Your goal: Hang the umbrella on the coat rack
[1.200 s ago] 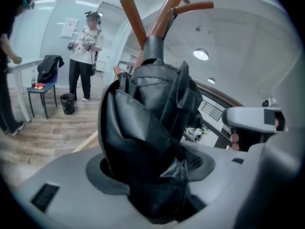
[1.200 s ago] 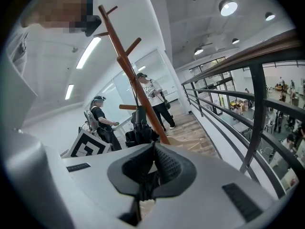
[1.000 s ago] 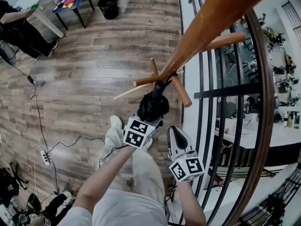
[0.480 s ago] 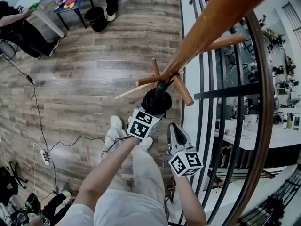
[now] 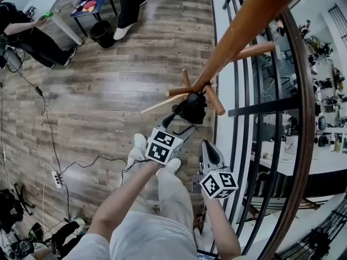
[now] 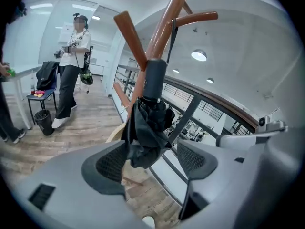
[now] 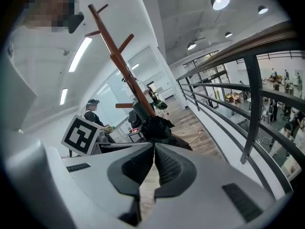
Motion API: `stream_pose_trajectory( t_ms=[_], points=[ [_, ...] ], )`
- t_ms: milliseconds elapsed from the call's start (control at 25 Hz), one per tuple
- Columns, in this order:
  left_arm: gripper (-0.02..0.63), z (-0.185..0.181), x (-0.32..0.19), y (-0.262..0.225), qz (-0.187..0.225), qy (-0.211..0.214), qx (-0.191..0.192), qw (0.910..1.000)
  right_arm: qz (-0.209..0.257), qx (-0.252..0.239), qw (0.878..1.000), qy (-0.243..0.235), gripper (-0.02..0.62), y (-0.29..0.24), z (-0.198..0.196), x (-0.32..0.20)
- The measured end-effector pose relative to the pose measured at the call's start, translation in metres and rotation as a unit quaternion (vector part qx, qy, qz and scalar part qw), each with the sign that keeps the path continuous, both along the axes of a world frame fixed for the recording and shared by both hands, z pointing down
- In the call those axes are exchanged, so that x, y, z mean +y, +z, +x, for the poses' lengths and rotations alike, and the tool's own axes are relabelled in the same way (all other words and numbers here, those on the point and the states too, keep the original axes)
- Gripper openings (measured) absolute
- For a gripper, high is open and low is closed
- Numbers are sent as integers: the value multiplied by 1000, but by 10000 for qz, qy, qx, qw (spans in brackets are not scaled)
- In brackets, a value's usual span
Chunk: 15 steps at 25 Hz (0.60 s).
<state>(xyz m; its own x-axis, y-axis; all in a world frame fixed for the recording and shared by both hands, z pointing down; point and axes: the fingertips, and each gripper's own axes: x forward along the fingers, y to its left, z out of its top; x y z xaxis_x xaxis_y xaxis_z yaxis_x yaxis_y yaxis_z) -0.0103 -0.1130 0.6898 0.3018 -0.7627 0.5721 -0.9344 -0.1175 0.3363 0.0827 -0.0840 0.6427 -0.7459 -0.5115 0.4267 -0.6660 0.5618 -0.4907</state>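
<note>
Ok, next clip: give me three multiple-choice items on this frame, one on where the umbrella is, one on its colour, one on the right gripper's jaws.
1. Where is the umbrella?
A. lying on the floor
B. hanging on the coat rack
C. draped over the railing

2. What colour is the umbrella?
A. red
B. yellow
C. black

3. The right gripper has its jaws:
A. together, empty
B. wide apart
C. clamped on a peg

Answers: 1 B, its strap runs up over a peg of the rack; 2 C, the folded fabric is black; 3 A, the right gripper view shows the pads meeting with nothing between.
</note>
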Motion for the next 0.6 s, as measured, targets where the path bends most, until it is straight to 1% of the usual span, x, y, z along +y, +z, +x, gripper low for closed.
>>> stream_pose_trajectory(
  t_ms=[240, 360, 440, 480, 600],
  points=[
    [337, 2, 11, -32, 82, 65, 55, 9999, 0, -72, 9999, 143, 35, -23, 4, -1],
    [328, 9, 26, -48, 109, 252, 88, 9996, 120, -77, 9998, 114, 35, -37, 6, 8],
    [289, 19, 34, -55, 53, 447, 145, 9989, 183, -52, 9998, 103, 35, -46, 12, 9],
    [282, 23, 37, -59, 69, 499, 146, 9986, 203, -37, 9997, 112, 35, -49, 16, 10],
    [223, 33, 50, -75, 206, 494, 82, 9985, 260, -37, 9995, 164, 35, -60, 29, 19]
  ],
)
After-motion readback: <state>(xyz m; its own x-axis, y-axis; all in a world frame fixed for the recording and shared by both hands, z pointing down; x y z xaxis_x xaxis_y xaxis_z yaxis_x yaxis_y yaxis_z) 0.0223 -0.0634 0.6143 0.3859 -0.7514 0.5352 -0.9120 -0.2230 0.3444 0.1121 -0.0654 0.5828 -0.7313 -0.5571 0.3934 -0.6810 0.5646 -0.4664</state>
